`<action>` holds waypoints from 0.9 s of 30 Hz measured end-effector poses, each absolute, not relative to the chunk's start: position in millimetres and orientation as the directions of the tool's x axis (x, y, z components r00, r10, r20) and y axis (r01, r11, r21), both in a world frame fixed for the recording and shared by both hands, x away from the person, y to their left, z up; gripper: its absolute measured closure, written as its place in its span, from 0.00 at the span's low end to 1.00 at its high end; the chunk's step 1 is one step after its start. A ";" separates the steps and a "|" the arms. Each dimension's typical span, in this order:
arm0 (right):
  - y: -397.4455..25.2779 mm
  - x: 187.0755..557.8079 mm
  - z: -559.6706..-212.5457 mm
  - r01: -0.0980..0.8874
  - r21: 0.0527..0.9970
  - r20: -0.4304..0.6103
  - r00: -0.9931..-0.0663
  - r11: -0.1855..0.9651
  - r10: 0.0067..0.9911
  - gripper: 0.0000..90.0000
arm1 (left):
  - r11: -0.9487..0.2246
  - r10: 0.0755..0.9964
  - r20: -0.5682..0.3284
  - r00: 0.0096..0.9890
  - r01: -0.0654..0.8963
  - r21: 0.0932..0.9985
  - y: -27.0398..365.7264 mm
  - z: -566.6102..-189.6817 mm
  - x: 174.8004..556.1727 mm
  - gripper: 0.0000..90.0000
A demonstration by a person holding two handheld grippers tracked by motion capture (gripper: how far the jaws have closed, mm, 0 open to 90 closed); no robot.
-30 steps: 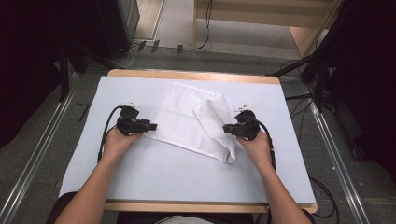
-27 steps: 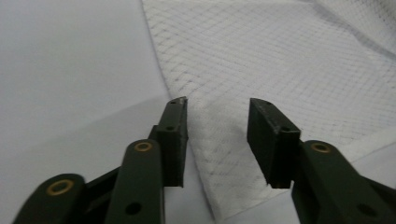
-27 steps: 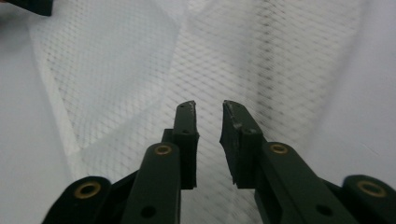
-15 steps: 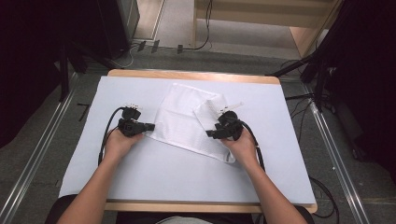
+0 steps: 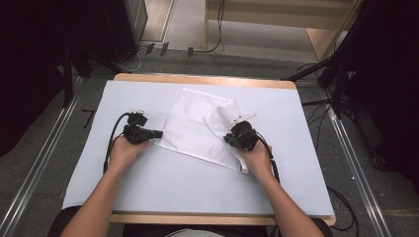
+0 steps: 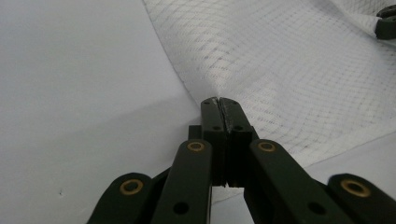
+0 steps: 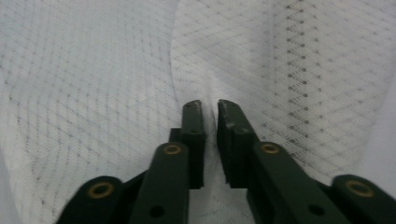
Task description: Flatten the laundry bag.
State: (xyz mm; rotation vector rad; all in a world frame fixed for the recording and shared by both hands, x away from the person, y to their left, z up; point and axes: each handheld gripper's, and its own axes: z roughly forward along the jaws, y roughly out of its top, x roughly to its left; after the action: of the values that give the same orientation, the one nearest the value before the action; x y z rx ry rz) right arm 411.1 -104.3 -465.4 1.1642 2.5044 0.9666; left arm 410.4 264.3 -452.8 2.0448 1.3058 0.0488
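on the white-covered table (image 5: pixel 163 192): one white mesh cloth (image 5: pixel 192 131), partly folded, centre. left gripper (image 5: pixel 157 134) clamped on its left edge; right gripper (image 5: pixel 228 138) jaws narrowly apart, pinching a raised fold.

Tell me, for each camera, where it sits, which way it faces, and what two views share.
High view: above the person's side, looking forward and down on the table; both forearms and hands show.
Left gripper view: rides the left gripper, looking along its jaws, shut on the white mesh cloth.
Right gripper view: rides the right gripper, jaws slightly apart, cloth between them.
Shared: the same cloth.
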 end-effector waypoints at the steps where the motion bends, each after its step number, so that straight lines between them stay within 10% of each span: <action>1: -105.0 412.3 -464.9 0.617 0.637 0.094 -0.658 0.463 0.747 0.99 | -0.246 0.809 -0.324 0.491 0.783 0.571 264.4 -452.8 410.5 1.00; 27: -161.8 416.4 -435.1 0.663 0.698 0.222 -0.560 0.271 0.798 1.00 | -0.180 0.860 -0.296 0.415 0.790 0.586 315.1 -433.8 412.9 1.00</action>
State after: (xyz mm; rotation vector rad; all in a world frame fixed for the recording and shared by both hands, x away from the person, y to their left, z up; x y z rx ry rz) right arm 416.4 -161.8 -435.1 1.3731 2.3615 1.1620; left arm 412.9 315.1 -433.8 1.9889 1.3967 0.1306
